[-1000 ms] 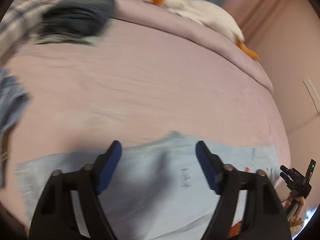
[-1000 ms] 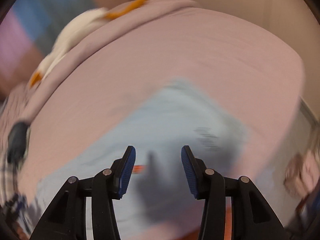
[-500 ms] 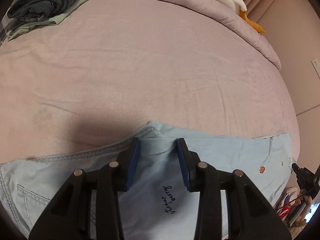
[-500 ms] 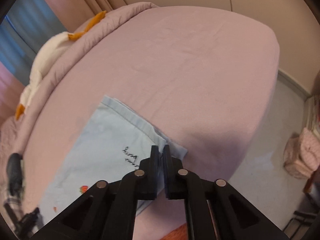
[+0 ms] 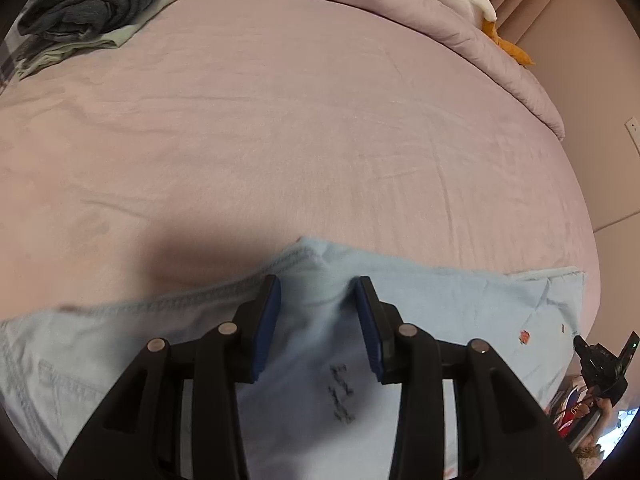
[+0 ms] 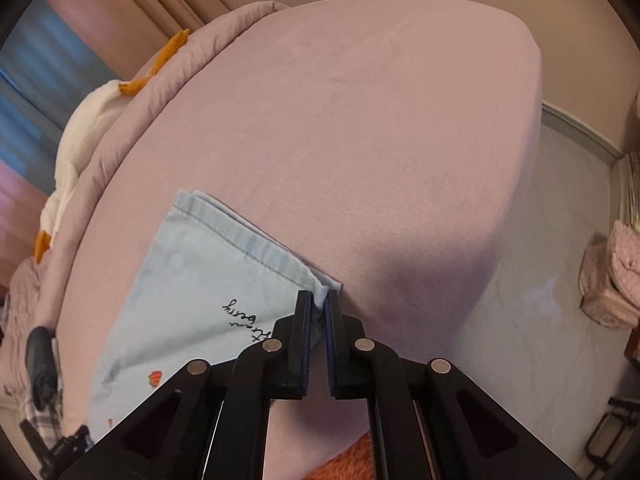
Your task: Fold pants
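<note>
right wrist view shows the right gripper [image 6: 318,312] pinching a hem corner of the light blue pants [image 6: 192,280] near the bed [image 6: 360,120] edge, while the left gripper [image 5: 318,308], jaws partly open around a raised bump of cloth, probably readies a fold.

You've got a pink-sheeted bed [image 5: 320,128]. Pale blue pants [image 5: 460,300] lie flat at its near edge. Folded dark clothes [image 5: 92,4] sit at its far left corner.
</note>
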{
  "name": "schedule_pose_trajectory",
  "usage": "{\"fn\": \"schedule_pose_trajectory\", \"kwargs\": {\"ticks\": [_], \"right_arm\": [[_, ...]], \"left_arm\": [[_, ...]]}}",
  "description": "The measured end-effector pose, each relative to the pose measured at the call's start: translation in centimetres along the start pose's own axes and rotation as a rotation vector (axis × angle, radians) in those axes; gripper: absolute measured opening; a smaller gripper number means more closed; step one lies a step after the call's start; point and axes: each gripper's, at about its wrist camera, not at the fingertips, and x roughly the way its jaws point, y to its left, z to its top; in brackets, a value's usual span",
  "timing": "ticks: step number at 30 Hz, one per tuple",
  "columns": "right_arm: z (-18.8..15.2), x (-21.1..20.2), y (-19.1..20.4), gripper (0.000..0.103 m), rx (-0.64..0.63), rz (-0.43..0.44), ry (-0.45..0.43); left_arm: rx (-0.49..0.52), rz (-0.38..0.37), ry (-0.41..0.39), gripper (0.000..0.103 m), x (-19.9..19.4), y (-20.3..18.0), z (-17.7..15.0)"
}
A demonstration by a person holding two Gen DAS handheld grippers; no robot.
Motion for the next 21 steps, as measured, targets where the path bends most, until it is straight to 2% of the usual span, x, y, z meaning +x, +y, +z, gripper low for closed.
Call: {"fn": "schedule_pose_trajectory", "kwargs": {"ticks": [2,5,10,13,15,17,18,20,21], "right_arm": [[0.0,0.1,0.4,0.005,-0.015,-0.014,0.002],[0.0,0.1,0.5,0.005,-0.014,-0.017,-0.004],[-0.1,0.1,0.5,0.005,-0.017,-0.028,-0.005],[0.1,0.4,1.1,0.005,-0.026,-0.044,-0.006],[0.1,0.4,1.2,0.005,-0.029,-0.062,-0.007],[0.4,0.2,1.2,0.005,-0.024,-0.07,0.003],[0.5,0.0,1.3,0.007,-0.019,-0.075,0.009],[1.1,-0.8,1.9,0.017,-0.038,-0.099,0.008],[1.6,-1.3,2.5,0.03,-0.067,-0.124,-0.007]], "left_arm": [[0.015,-0.006,-0.008,0.038,-1.1,-0.5,-0.9],[0.031,-0.08,-0.001,0.038,-2.8,-1.4,-3.1],[0.089,-0.172,0.1,0.037,-2.6,-3.1,-7.9],[0.101,-0.163,0.158,0.036,-1.5,-3.2,-10.3],[0.125,-0.138,0.135,0.036,-2.0,-3.4,-11.0],[0.12,-0.123,0.148,0.036,-2.0,-3.6,-11.2],[0.105,-0.127,0.151,0.036,-2.0,-3.4,-11.2],[0.069,-0.142,0.152,0.036,-1.9,-3.0,-11.3],[0.054,-0.149,0.151,0.036,-2.0,-2.7,-11.4]]}}
